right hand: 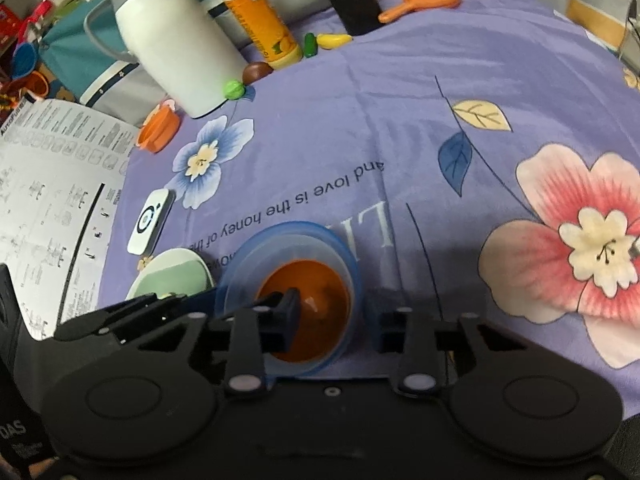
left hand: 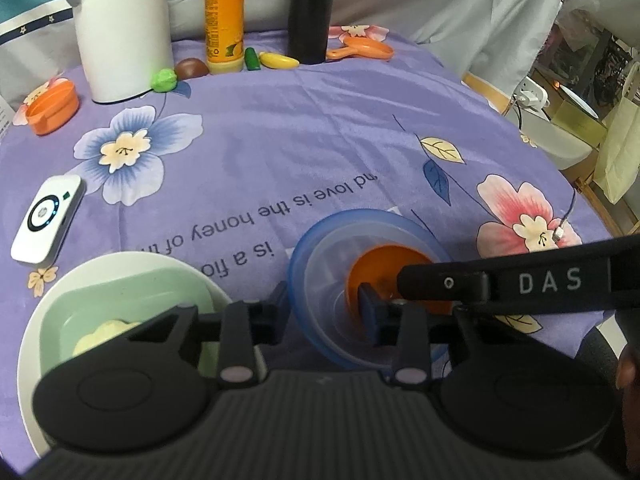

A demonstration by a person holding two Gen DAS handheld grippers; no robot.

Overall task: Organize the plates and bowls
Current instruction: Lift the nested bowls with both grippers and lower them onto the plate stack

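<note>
Inside blue bowl [right hand: 344, 256] sits orange bowl [right hand: 308, 304]; both claws straddle its rim.

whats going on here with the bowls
A person holding a tool in each hand is nesting dishes on a purple floral cloth. An orange bowl sits inside a clear blue-rimmed bowl. Both the left tool and the right tool are open and straddle the blue bowl's wall from opposite sides. A green dish sits in a white plate to the left.
</note>
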